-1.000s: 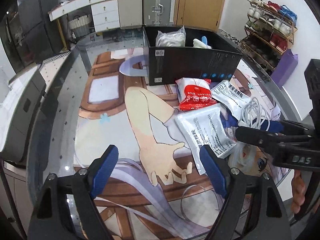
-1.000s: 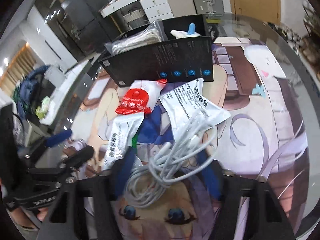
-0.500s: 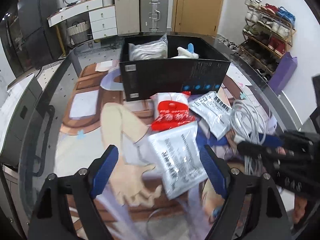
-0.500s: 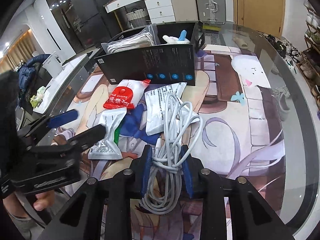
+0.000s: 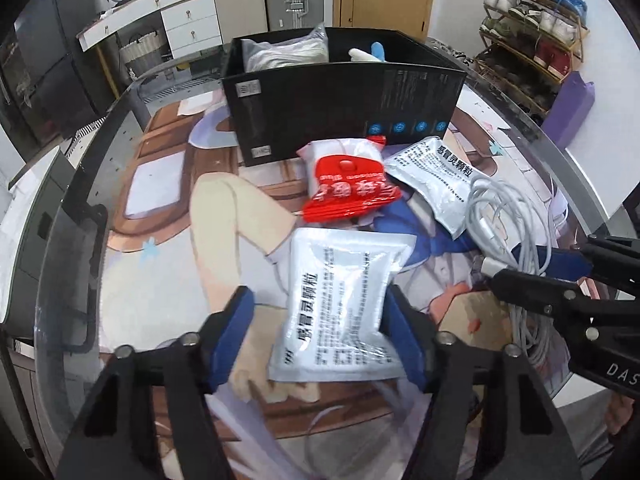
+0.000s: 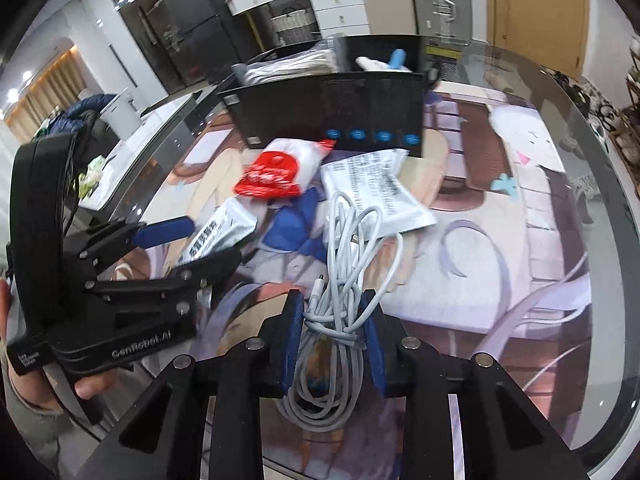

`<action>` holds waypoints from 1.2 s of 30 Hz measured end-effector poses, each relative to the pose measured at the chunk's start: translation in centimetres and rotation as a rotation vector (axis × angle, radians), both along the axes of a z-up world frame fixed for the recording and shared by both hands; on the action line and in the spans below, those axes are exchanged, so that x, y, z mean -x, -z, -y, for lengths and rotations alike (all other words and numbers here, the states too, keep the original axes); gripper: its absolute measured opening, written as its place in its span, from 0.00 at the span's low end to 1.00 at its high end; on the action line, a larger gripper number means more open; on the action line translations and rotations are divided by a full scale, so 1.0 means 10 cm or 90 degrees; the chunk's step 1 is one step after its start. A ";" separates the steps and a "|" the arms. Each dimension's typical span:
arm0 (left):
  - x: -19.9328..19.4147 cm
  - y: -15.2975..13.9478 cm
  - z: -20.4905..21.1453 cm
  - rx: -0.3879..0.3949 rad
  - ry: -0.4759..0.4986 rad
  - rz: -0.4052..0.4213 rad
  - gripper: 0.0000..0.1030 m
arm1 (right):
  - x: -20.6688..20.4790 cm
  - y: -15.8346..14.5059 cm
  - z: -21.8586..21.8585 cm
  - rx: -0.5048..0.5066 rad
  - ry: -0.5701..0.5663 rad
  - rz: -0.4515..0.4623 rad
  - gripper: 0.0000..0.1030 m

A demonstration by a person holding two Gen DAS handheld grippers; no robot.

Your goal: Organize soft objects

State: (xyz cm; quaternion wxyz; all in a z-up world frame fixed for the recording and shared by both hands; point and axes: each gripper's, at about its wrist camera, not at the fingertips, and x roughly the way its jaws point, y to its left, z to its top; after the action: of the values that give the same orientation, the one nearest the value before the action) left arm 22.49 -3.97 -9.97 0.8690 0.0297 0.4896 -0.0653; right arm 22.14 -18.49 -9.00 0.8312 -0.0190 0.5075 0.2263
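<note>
The black box point(image 5: 344, 108) hid most of its contents. The right gripper point(image 6: 334, 346) clenched the white cable bundle point(image 6: 340, 280). The left gripper point(image 5: 320, 336), jaws just closing, straddled a silver pouch point(image 5: 340, 300) on the tabletop point(image 6: 500, 248); contact was unclear.

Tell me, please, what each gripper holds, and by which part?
Right gripper: the white cable bundle, around its middle. Left gripper, just closing: white sachet between its fingers, grip unclear.

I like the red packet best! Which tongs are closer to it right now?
Left. The left tongs straddle the silver pouch that lies just in front of the red packet. The right tongs are clamped on the white cable bundle, farther off to the side.
</note>
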 end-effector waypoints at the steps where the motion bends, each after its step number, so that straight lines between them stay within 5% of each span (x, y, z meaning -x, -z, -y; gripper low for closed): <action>1: 0.01 -0.01 -0.02 0.001 0.008 0.002 0.49 | 0.01 0.00 -0.03 0.003 -0.005 0.002 0.29; 2: 0.02 -0.02 -0.03 0.001 0.011 0.004 0.41 | 0.02 0.00 -0.05 0.008 -0.009 0.004 0.29; 9: 0.10 -0.09 0.00 -0.012 0.028 0.002 0.32 | 0.05 0.05 -0.18 0.035 -0.031 0.011 0.48; 10: 0.12 -0.11 0.01 -0.010 0.031 0.003 0.32 | 0.07 0.05 -0.20 0.040 -0.039 0.011 0.47; 12: 0.17 -0.16 0.04 -0.006 0.041 0.009 0.31 | 0.08 0.03 -0.21 0.042 -0.052 0.017 0.29; 36: 0.38 -0.65 -0.03 0.029 0.037 0.095 0.31 | 0.34 -0.63 -0.13 -0.022 -0.070 0.111 0.28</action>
State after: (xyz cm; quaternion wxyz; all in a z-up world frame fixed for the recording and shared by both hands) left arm 18.69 -3.64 -3.47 0.9014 0.0292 0.4205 -0.0991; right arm 18.74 -17.21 -2.70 0.8588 -0.0522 0.4272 0.2781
